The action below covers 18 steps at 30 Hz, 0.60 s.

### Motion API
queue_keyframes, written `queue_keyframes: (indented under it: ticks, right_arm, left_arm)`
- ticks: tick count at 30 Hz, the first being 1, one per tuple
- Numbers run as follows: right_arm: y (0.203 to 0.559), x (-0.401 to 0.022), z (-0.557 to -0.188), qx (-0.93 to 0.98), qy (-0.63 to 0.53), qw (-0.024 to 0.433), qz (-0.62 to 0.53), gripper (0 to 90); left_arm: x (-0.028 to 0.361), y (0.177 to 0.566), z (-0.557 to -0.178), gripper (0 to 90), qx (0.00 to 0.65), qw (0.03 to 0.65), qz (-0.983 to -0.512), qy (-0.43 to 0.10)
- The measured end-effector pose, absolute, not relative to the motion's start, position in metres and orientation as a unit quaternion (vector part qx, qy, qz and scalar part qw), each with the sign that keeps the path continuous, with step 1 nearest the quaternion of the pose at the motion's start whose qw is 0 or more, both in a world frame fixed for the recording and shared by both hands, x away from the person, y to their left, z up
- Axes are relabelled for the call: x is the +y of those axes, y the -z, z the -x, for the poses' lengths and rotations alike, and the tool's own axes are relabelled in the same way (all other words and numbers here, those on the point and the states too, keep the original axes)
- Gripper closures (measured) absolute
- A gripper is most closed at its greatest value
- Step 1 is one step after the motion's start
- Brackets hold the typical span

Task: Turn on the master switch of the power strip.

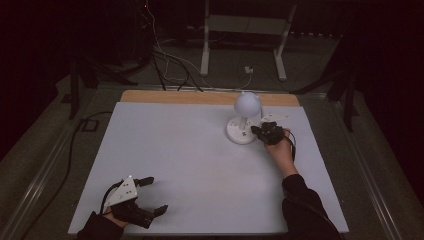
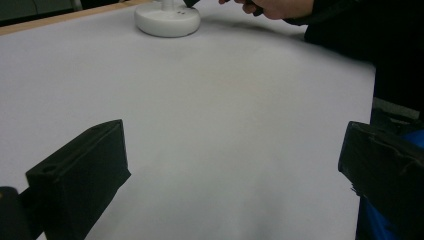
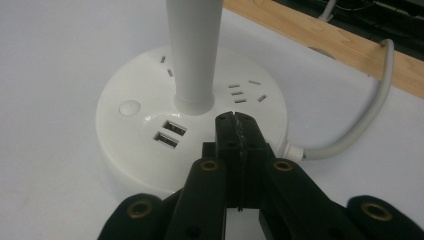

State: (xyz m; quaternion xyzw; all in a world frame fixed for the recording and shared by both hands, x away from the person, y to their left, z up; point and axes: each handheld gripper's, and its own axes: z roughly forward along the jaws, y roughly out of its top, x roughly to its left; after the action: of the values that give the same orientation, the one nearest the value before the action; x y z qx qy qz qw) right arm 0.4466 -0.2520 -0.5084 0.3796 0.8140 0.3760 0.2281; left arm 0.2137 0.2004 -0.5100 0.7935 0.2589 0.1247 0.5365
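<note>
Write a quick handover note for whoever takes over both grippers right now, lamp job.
Right gripper: jaws shut, empty, tips over the lamp base beside the stem, near the USB ports.
Left gripper: open, empty, idle at the table's near left corner.
Lamp stands upright at the far right, cord trailing off the back.
Done: right gripper brought to the base.
Left: probably pressing the round button; the lamp looks unlit.

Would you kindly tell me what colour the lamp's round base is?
White; the lamp base shows best in the right gripper view.
</note>
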Motion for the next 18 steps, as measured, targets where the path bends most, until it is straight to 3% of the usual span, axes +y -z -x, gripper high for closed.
queue_keyframes:
  ticks: [18]
  right_arm:
    - [0.5079, -0.2473, -0.4467, 0.831, -0.35, 0.239, -0.361, 90.0]
  left_arm:
    - [0.2005, 0.5105, -0.214, 0.2, 0.258, 0.535, -0.795, -0.124]
